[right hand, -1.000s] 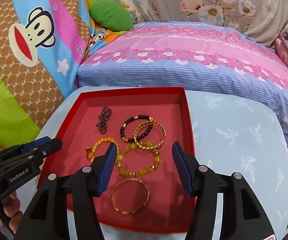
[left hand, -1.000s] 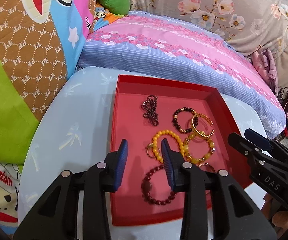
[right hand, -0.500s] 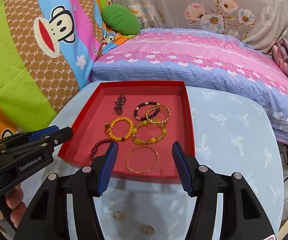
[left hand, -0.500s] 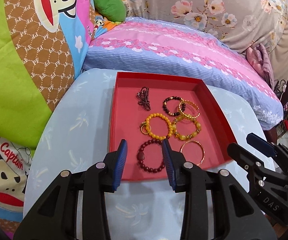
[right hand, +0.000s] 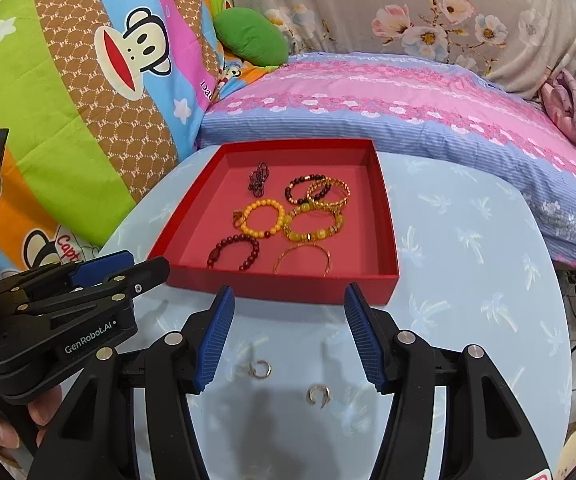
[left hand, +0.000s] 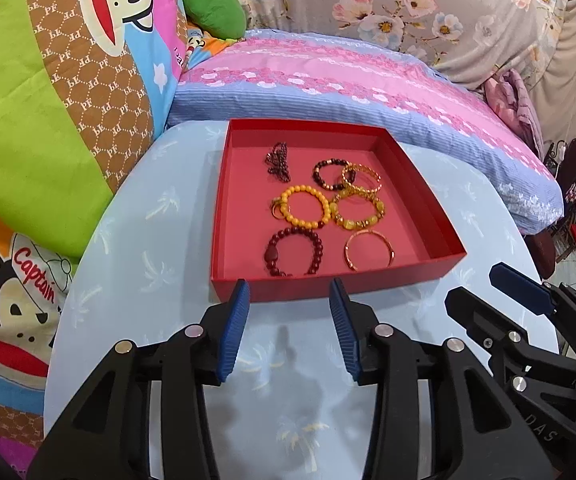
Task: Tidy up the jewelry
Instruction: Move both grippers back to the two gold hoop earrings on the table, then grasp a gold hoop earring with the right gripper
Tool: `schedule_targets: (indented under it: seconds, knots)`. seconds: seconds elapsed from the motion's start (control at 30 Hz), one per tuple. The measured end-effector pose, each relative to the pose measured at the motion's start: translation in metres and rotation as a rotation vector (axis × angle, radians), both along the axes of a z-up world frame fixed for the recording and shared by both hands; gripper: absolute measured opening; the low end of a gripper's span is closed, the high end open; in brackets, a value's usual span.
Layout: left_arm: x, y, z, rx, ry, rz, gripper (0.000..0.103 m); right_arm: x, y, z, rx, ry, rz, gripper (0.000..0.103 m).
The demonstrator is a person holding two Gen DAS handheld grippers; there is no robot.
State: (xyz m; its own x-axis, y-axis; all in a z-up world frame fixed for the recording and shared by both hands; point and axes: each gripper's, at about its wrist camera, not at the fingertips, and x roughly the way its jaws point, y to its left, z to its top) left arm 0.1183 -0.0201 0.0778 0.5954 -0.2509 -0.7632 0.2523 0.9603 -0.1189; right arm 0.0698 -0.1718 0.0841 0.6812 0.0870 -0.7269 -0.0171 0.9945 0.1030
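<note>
A red tray (left hand: pixel 220 208) (right hand: pixel 383 216) on the pale blue table holds several bracelets, among them a dark red bead bracelet (left hand: pixel 270 255), a yellow bead bracelet (left hand: pixel 301 189) and a thin gold bangle (left hand: pixel 367 234). Two small gold rings (right hand: pixel 262 369) (right hand: pixel 319 394) lie on the table in front of the tray. My left gripper (left hand: pixel 289 286) (right hand: pixel 144 264) hovers short of the tray's front wall, its jaws opening with nothing between them. To its right, my right gripper (right hand: pixel 288 292) (left hand: pixel 473 284) stands open and empty above the two rings.
The round table (left hand: pixel 148 240) wears a light blue palm-print cloth. A pink and blue bed (left hand: pixel 347 92) lies behind it. A cartoon-monkey quilt (left hand: pixel 48 100) rises at the left, with a green cushion (right hand: pixel 252 36) at the back. A hand (right hand: pixel 4 428) holds the left gripper.
Both grippers have drawn back from over the tray to the table in front of it. The two rings on the cloth have come into the right wrist view. The left jaws stand slightly wider.
</note>
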Motion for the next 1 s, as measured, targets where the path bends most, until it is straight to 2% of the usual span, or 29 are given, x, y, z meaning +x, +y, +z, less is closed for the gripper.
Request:
schedule_targets:
  seconds: [0.27, 0.37, 0.53, 0.7, 1.0]
  knots:
    - [-0.018, 0.0, -0.012, 0.016, 0.015, -0.009, 0.04, -0.018, -0.002, -0.021, 0.0, 0.036, -0.011, 0.056]
    - [-0.025, 0.002, -0.021, 0.022, 0.022, 0.003, 0.047, -0.025, -0.004, -0.036, 0.004, 0.063, -0.023, 0.056]
    - [-0.033, 0.007, -0.035, 0.035, 0.051, 0.008, 0.047, -0.033, -0.004, -0.065, -0.011, 0.116, -0.022, 0.056]
    - [-0.039, 0.01, -0.05, 0.049, 0.084, 0.013, 0.047, -0.033, -0.006, -0.079, -0.02, 0.126, -0.028, 0.053]
    - [-0.044, 0.01, -0.061, 0.059, 0.112, 0.009, 0.047, -0.024, -0.006, -0.09, -0.068, 0.122, -0.027, 0.034]
